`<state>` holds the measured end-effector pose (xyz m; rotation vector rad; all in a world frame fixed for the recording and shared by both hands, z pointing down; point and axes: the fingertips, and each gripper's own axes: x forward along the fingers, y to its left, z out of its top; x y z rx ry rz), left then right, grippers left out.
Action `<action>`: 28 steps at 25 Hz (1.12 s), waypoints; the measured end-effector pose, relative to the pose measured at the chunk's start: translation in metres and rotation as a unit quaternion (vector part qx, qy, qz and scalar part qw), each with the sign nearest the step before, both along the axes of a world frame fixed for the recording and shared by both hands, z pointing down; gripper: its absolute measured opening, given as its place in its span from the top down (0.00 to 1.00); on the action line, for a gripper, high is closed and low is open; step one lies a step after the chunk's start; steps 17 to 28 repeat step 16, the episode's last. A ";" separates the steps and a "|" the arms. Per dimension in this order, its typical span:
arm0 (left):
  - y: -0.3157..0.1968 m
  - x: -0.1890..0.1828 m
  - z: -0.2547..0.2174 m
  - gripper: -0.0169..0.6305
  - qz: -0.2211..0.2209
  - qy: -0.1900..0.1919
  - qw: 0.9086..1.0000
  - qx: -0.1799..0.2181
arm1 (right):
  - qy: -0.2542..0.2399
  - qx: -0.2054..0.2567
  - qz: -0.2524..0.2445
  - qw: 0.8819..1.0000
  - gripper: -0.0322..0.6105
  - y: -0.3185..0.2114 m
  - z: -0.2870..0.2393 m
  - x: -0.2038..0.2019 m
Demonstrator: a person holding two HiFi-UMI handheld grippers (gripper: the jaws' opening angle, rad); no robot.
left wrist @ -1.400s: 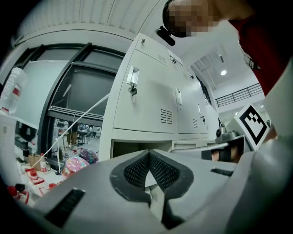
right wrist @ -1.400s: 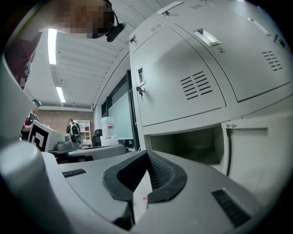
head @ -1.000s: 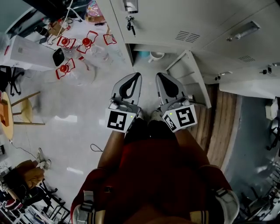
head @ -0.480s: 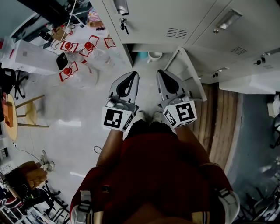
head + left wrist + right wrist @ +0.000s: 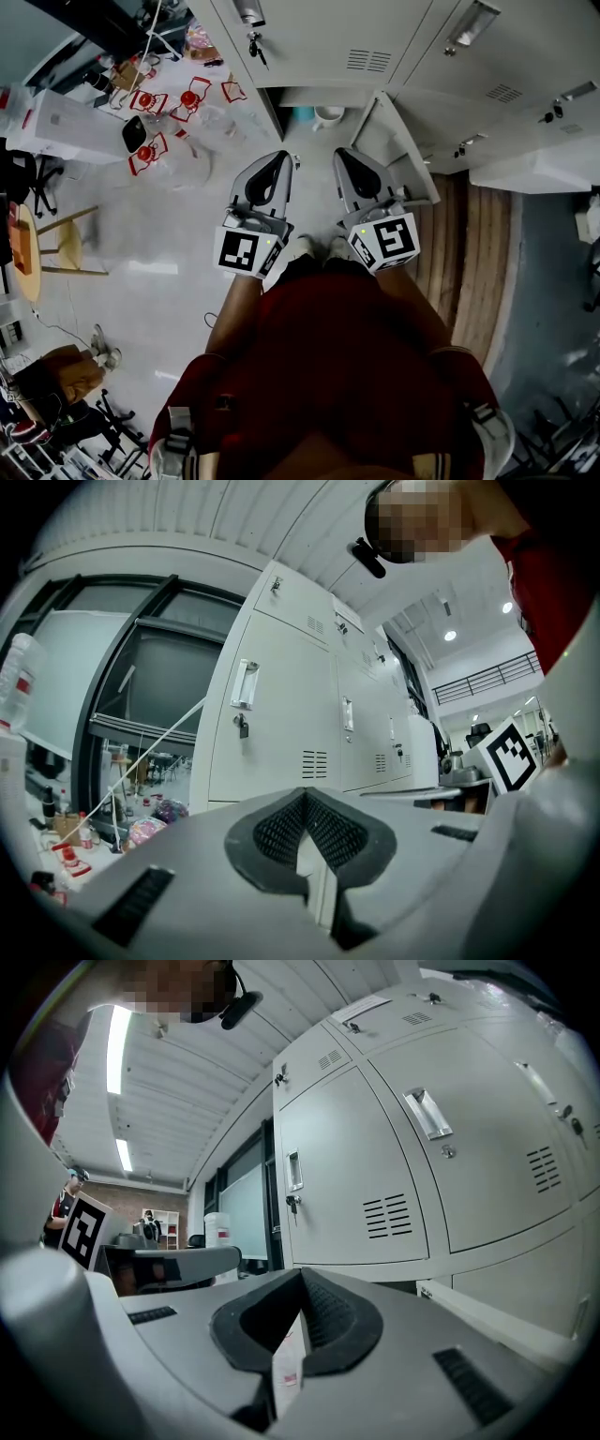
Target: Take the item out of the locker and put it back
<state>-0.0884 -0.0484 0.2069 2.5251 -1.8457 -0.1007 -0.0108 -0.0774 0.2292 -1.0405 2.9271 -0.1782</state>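
In the head view my left gripper [image 5: 286, 157] and right gripper [image 5: 339, 154] are held side by side at waist height, pointing at a row of grey lockers [image 5: 319, 37]. Both are shut and hold nothing. Just ahead of them a low locker compartment stands open, its door [image 5: 401, 141] swung out to the right. Inside it sit a white mug [image 5: 328, 116] and a teal object [image 5: 303, 114]. The left gripper [image 5: 305, 794] in its own view faces shut locker doors [image 5: 281, 714]. In the right gripper view the right gripper [image 5: 300, 1274] also faces shut doors [image 5: 356, 1185].
Clear plastic bags and red-topped items [image 5: 183, 98] litter the floor at the left, beside a white box [image 5: 56, 127] and a wooden stool [image 5: 56, 246]. A key hangs in a locker door [image 5: 253, 42]. Wooden flooring [image 5: 469, 253] runs along the right.
Both grippers have shifted slightly up and to the left in the picture, still side by side. Their jaws stay shut and empty. The open door now sits closer to the right gripper.
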 end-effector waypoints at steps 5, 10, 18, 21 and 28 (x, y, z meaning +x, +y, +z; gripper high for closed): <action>0.002 0.007 0.003 0.96 0.009 -0.011 1.000 -0.002 | 0.004 0.004 -0.004 1.000 0.95 0.005 0.000 0.003; 0.005 0.014 0.003 0.96 0.012 -0.013 1.000 -0.005 | 0.004 0.006 -0.004 1.000 0.95 0.007 -0.001 0.008; 0.004 0.018 -0.002 0.96 0.008 -0.016 1.000 0.002 | 0.002 0.002 -0.006 1.000 0.95 0.006 0.002 0.012; 0.004 0.018 -0.002 0.96 0.008 -0.016 1.000 0.002 | 0.002 0.002 -0.006 1.000 0.95 0.006 0.002 0.012; 0.004 0.018 -0.002 0.96 0.008 -0.016 1.000 0.002 | 0.002 0.002 -0.006 1.000 0.95 0.006 0.002 0.012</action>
